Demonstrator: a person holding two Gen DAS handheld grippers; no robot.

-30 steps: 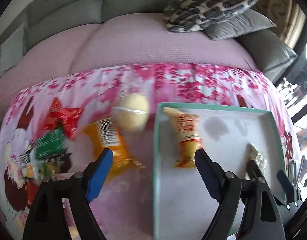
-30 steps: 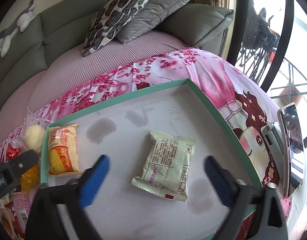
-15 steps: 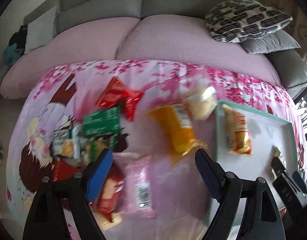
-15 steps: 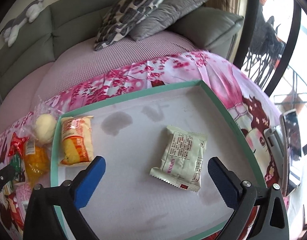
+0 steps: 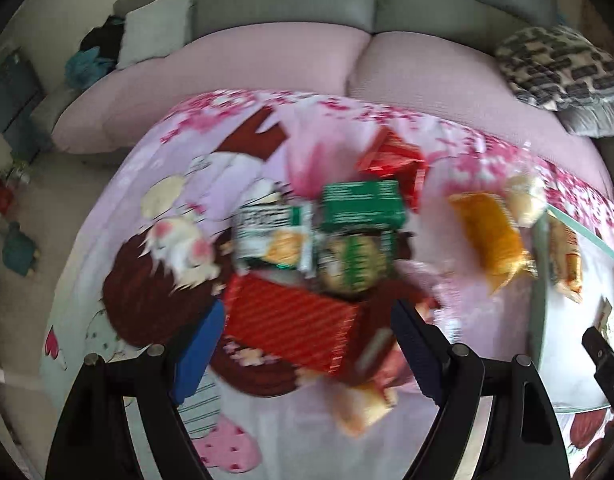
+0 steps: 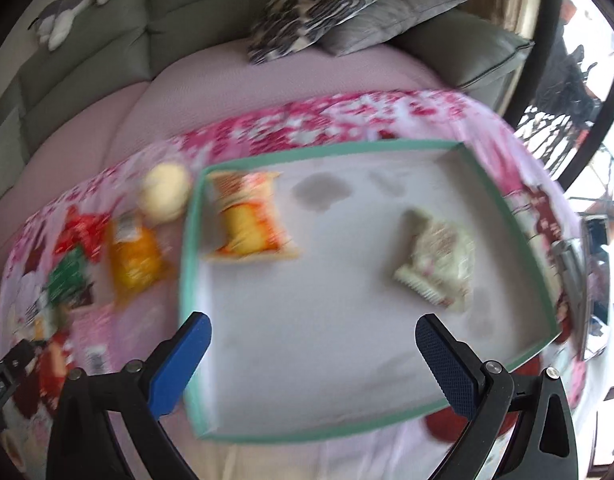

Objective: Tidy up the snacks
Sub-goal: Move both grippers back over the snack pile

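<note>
While the left gripper hangs over the snack pile on the pink cloth, its jaws are spread and hold nothing. A red pack lies between them, a green pack beyond, and an orange pack near the tray's left rim.

From the right wrist, the right gripper is also spread and empty above the tray. A yellow pack lies in its far left corner, a pale pack toward its right edge.
</note>
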